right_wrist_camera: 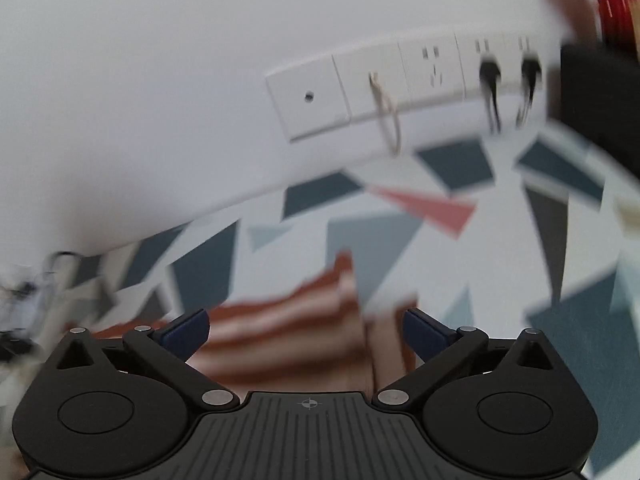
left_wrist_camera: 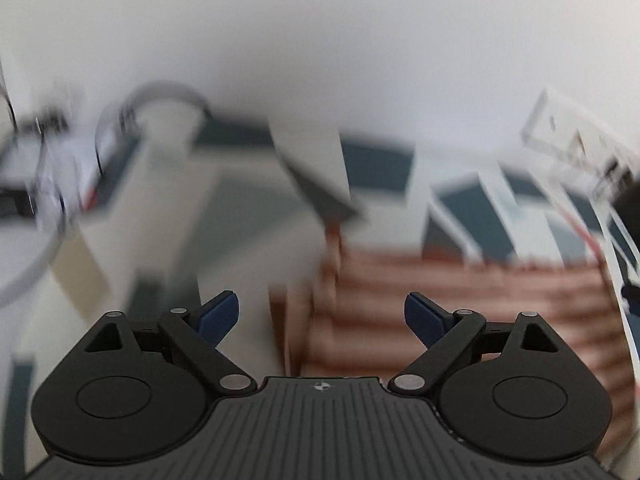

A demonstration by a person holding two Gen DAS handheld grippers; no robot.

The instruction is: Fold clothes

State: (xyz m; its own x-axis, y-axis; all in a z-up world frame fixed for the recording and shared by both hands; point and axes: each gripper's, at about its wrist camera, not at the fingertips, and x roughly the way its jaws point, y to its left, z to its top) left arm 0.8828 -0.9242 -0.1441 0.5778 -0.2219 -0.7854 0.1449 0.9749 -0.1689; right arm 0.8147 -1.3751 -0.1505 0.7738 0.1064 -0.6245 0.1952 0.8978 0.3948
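Note:
A rust-and-cream striped garment (left_wrist_camera: 460,312) lies on a table under a cloth with a geometric pattern (left_wrist_camera: 248,216); the picture is blurred by motion. My left gripper (left_wrist_camera: 322,316) stands open above the garment's left part, with nothing between its blue pads (left_wrist_camera: 218,318). In the right wrist view the same striped garment (right_wrist_camera: 288,332) lies just ahead of and under my right gripper (right_wrist_camera: 306,330), which is open too and holds nothing. A plain tan part of the garment (right_wrist_camera: 384,344) shows between its fingers.
A white wall rises behind the table. A row of wall sockets (right_wrist_camera: 400,84) holds two black plugs (right_wrist_camera: 490,76) and a pale cable. Blurred clutter and a grey ring-shaped object (left_wrist_camera: 160,100) sit at the table's far left. A dark object (right_wrist_camera: 592,92) stands at right.

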